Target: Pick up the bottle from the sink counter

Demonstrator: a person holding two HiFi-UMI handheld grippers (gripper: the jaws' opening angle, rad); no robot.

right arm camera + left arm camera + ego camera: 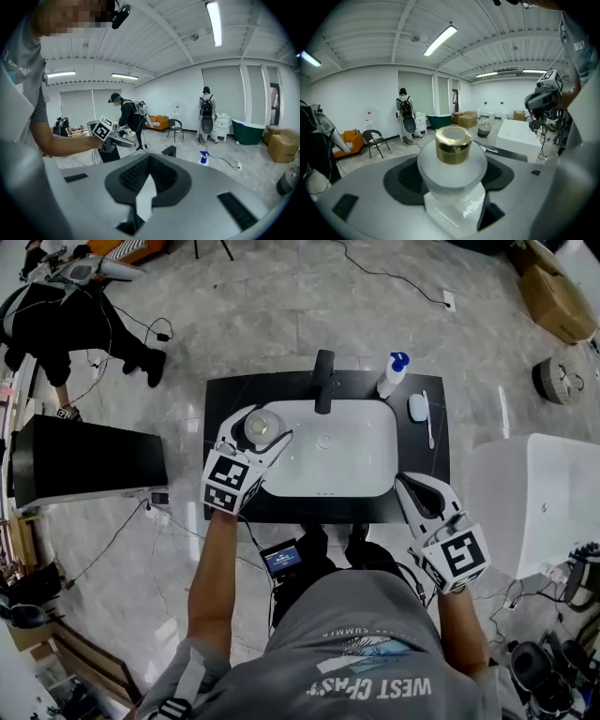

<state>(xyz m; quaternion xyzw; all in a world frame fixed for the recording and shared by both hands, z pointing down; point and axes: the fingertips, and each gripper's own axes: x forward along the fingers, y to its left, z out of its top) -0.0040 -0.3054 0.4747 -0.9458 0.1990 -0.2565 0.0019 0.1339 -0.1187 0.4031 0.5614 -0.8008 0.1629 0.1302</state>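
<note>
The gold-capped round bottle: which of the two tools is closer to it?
Left. The left tool has the bottle gripped between its jaws, at the left edge of the basin. The right tool holds nothing, across the basin near the front right corner of the counter.

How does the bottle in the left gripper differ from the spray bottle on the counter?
The gold-capped bottle is round and frosted; the spray bottle is slim, white, blue-topped. The gold-capped bottle is clamped in the left gripper; the spray bottle stands on the counter by the faucet. Both are upright.
</note>
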